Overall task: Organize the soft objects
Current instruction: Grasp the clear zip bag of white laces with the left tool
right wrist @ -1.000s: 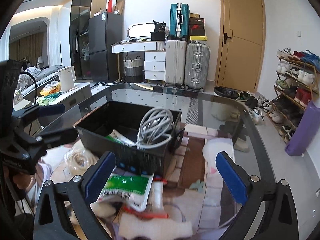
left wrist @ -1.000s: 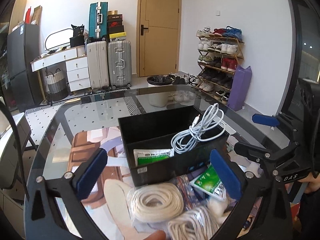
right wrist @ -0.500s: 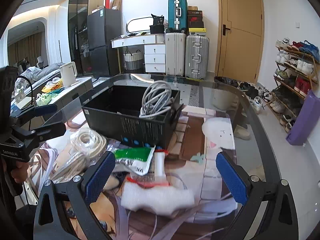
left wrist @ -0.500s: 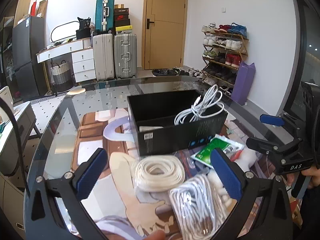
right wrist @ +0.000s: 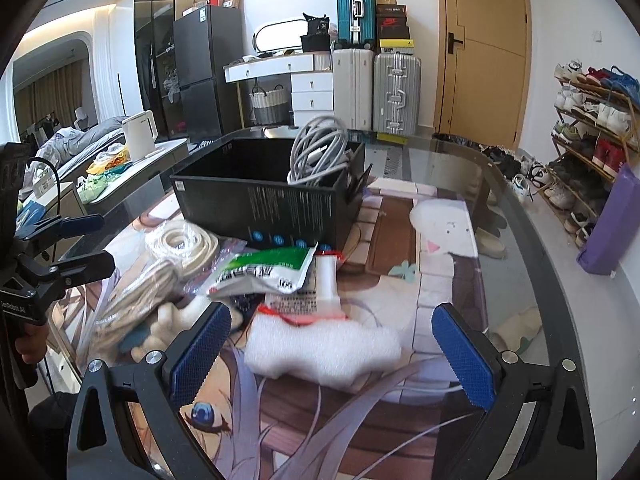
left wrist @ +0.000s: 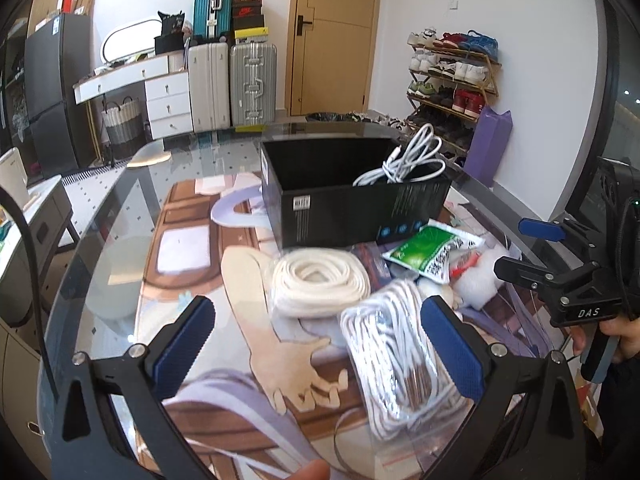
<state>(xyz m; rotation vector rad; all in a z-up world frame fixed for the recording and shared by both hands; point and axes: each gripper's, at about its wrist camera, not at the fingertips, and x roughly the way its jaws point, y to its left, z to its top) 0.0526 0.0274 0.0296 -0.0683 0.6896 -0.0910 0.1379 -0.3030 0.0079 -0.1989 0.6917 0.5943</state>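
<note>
I take the black box (left wrist: 352,204) on the glass table (left wrist: 120,216) as my landmark. It stands open at the top, and a coil of white cable (left wrist: 404,160) sticks out of its right end. My left gripper (left wrist: 316,344) is above the table on the near side of the box, with the jaws spread wide and nothing between them. Just in front of the box lies a coil of cream rope (left wrist: 320,280), and nearer to me than that a clear bag of white cord (left wrist: 396,364), which lies beside the right blue pad (left wrist: 450,350). The green and white packet (right wrist: 268,268) lies against the front wall of the box. My right gripper (right wrist: 332,352) is also opened wide and holds nothing. A white foam piece (right wrist: 320,352) lies on the table between its two pads, in front of the box and nearer to me than the packet.
</note>
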